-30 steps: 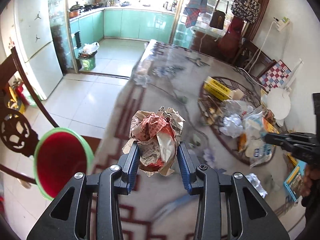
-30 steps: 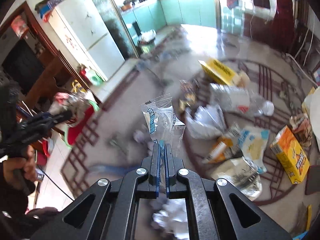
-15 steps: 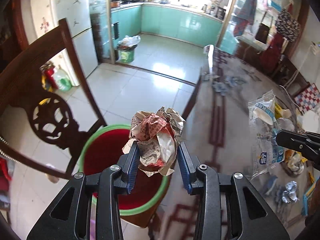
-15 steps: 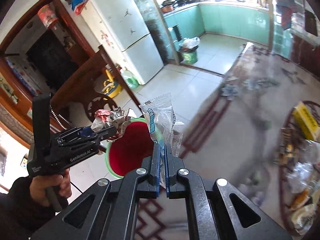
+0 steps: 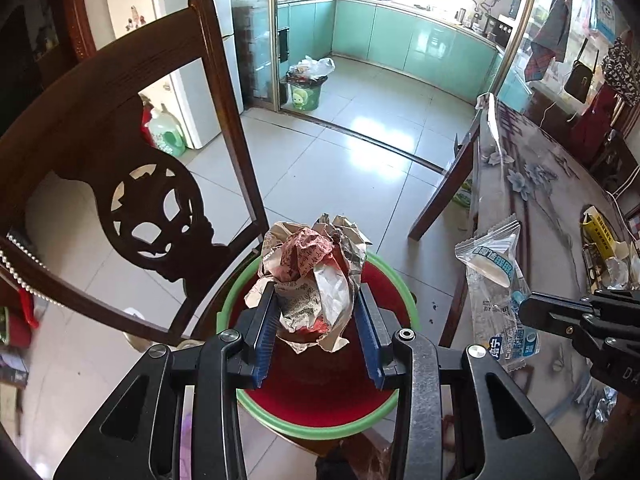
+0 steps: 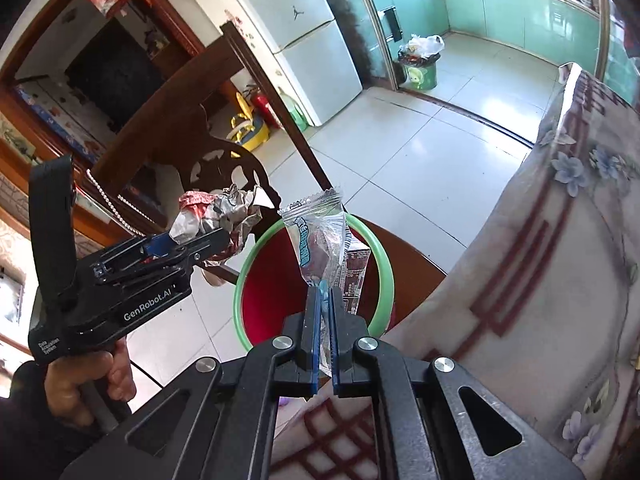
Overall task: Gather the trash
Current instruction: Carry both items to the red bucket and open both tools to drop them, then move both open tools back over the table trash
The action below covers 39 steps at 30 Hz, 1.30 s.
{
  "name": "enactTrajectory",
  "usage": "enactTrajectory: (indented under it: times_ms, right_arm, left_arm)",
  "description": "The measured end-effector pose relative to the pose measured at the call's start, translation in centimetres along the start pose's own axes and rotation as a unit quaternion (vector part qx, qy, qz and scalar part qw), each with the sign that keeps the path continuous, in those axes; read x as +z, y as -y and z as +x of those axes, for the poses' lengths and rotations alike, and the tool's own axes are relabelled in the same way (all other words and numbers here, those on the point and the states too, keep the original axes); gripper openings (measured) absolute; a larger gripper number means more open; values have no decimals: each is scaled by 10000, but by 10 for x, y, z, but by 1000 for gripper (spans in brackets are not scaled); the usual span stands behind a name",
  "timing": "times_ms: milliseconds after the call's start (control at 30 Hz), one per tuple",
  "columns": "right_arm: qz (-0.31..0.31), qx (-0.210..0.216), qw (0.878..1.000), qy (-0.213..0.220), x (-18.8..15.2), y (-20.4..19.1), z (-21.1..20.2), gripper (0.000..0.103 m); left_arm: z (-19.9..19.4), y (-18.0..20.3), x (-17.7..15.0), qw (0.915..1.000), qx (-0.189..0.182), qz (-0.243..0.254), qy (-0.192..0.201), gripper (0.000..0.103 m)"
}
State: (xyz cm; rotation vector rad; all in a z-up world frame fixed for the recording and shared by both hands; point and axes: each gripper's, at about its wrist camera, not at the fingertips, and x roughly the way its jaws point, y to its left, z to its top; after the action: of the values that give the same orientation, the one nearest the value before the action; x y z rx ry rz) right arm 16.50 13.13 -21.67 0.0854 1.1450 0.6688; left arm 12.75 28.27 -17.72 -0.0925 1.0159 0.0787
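Note:
My left gripper [image 5: 316, 300] is shut on a crumpled ball of paper and foil wrapper [image 5: 314, 276], held right above the round bin [image 5: 384, 272] with a green rim and red inside. The same ball [image 6: 218, 216] and left gripper [image 6: 224, 240] show at the left of the right wrist view, over the bin's [image 6: 374, 248] left rim. My right gripper [image 6: 325, 292] is shut on clear plastic snack wrappers [image 6: 320, 240] with blue print, held above the bin's middle. Those wrappers [image 5: 496, 288] hang at the right of the left wrist view from the right gripper [image 5: 524, 308].
A dark carved wooden chair [image 5: 120, 160] stands just left of the bin. The table with a flowered cloth [image 6: 560, 260] lies to the right, with more packets [image 5: 600, 236] on it. Tiled floor [image 5: 340, 160] stretches beyond to a small green waste bin [image 5: 306, 88] by the kitchen.
Both grippers swung from over the table to the left and down. The paper ball and the clear wrappers now hang over the red bin, which lies closer and more centred.

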Motion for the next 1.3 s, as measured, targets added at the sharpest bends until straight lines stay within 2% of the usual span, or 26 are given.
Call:
enactTrajectory:
  times_ms: [333, 800, 833, 900, 933, 967, 1000, 1033, 1067, 1100, 1133, 1167, 1300]
  right_arm:
    - [-84, 29, 9997, -248, 11, -5, 30, 3]
    - [-44, 29, 9996, -287, 10, -5, 40, 3]
    - [-30, 40, 9996, -292, 10, -5, 41, 3]
    - [3, 107, 9994, -314, 10, -5, 45, 4]
    - [25, 165, 9993, -338, 9, -5, 47, 4]
    - [35, 172, 9993, -344, 8, -4, 47, 6]
    - [29, 144, 9993, -346, 8, -4, 49, 8]
    - [13, 97, 9994, -344, 7, -4, 50, 19]
    - [6, 54, 9995, -323, 6, -5, 49, 35]
    - [-6, 36, 9996, -280, 5, -5, 48, 44]
    - [-24, 36, 9998, -215, 4, -6, 46, 61]
    - [-48, 48, 9999, -129, 3, -7, 44, 68]
    - [-98, 88, 9999, 64, 0, -10, 28, 68]
  left_arm:
    - [25, -19, -5, 9994, 78, -189, -285, 36]
    - [29, -27, 0, 9991, 203, -270, -260, 40]
    - [29, -27, 1, 9991, 208, -271, -251, 41]
    - [29, -27, 1, 9990, 264, -278, -239, 53]
    - [28, -26, 1, 9989, 283, -284, -229, 64]
    - [27, -27, 1, 9989, 308, -290, -209, 74]
    - [26, -27, 2, 9989, 331, -291, -186, 77]
    - [24, -27, 2, 9988, 356, -284, -159, 78]
    - [23, -27, 2, 9987, 400, -270, -146, 79]
    - [21, -27, 3, 9986, 455, -255, -131, 80]
    - [18, -26, 3, 9985, 485, -243, -97, 81]
    - [14, -26, 4, 9985, 481, -247, -54, 81]
    - [-9, -19, 7, 9987, 426, -244, 152, 81]
